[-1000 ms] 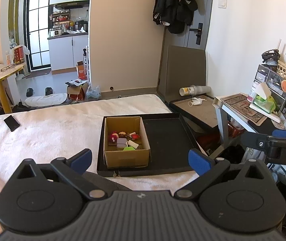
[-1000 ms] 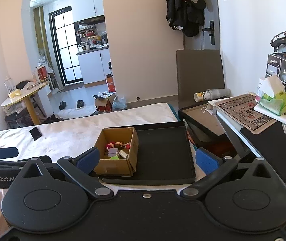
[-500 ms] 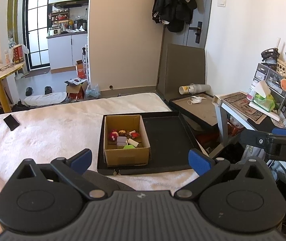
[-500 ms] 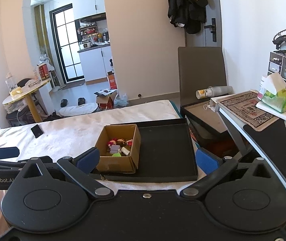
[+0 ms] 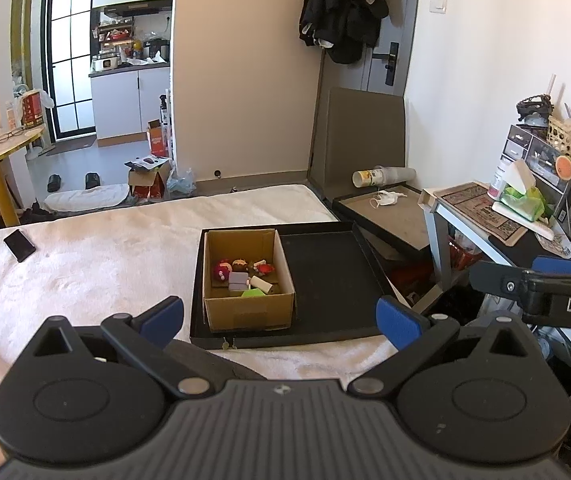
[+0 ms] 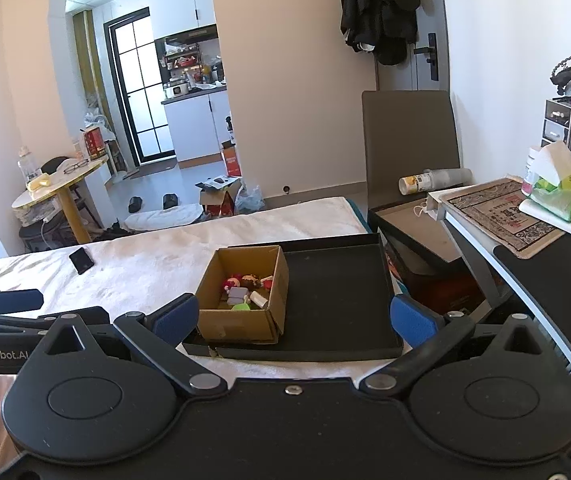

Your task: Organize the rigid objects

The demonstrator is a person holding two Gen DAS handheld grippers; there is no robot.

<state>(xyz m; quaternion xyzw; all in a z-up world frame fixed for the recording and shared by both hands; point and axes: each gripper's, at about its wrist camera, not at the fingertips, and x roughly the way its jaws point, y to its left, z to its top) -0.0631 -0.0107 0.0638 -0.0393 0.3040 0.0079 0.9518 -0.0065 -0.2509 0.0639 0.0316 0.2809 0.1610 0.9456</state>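
— Cardboard, that's what catches my eye: a small open cardboard box [image 5: 248,280] sitting in the left part of a shallow black tray [image 5: 329,276], and the tray lies on the white-covered bed [image 5: 105,264].

— What's in the box?

— Little toys [image 5: 245,274], jumbled on its floor: a couple of reddish round figures at the back, a lilac block, a cream block, something bright green against the near wall. The right part of the tray is bare.

— And the two grippers?

— Both hang back from the tray, above the near edge of the bed. The left gripper [image 5: 281,318] has its jaws spread wide, blue pads well apart, nothing between them. The right gripper [image 6: 291,320] is the same: jaws wide, holding nothing, with the box showing between the pads from its own camera.

— Do they touch anything?

— No, both are clear of box and tray. A black phone [image 5: 19,245] lies far off to the left on the bed, and a desk [image 6: 545,256] stands to the right with a green tissue pack [image 6: 561,196] on it.
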